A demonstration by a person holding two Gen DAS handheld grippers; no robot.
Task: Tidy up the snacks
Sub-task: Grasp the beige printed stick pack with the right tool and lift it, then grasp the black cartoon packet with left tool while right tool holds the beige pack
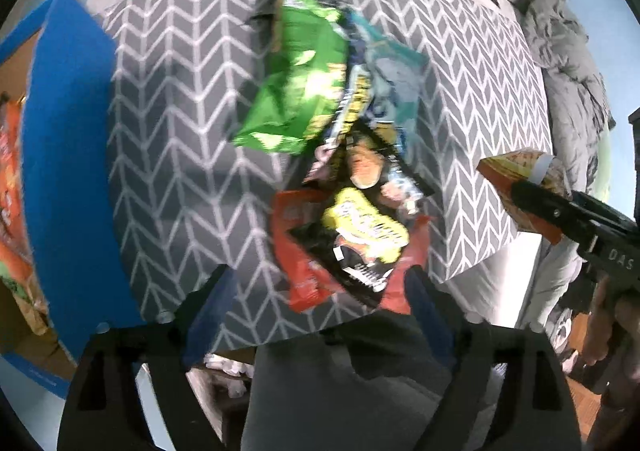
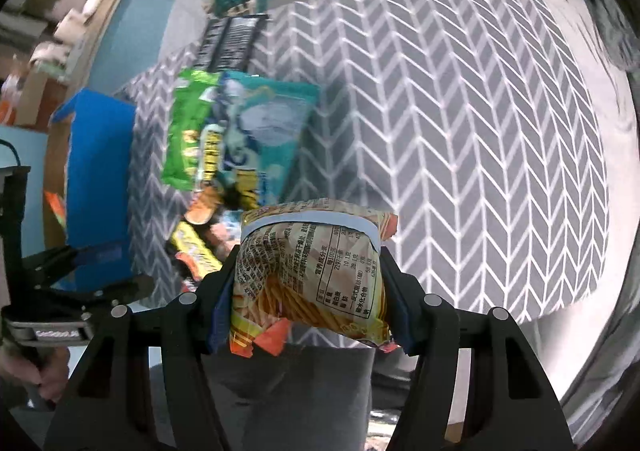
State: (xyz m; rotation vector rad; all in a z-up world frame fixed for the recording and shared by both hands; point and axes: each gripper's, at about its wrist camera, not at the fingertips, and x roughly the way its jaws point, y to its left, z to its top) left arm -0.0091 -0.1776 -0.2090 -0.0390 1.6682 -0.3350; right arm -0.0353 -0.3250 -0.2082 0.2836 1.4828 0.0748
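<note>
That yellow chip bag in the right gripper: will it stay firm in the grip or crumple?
The yellow chip bag is already creased and pinched in where the right gripper squeezes it, so it likely crumples. It probably weighs little, since a grip low down holds it upright. The printed film looks glossy, so it may slip.

We see the right half of the table (image 2: 480, 111) bare, so our grippers can pass freely there. A row of snack bags (image 1: 320, 123) runs down the middle from the far edge to the near edge, blocking any straight sweep across. At the left edge the blue box (image 1: 68, 171) stands against the table, closing that side.
</note>
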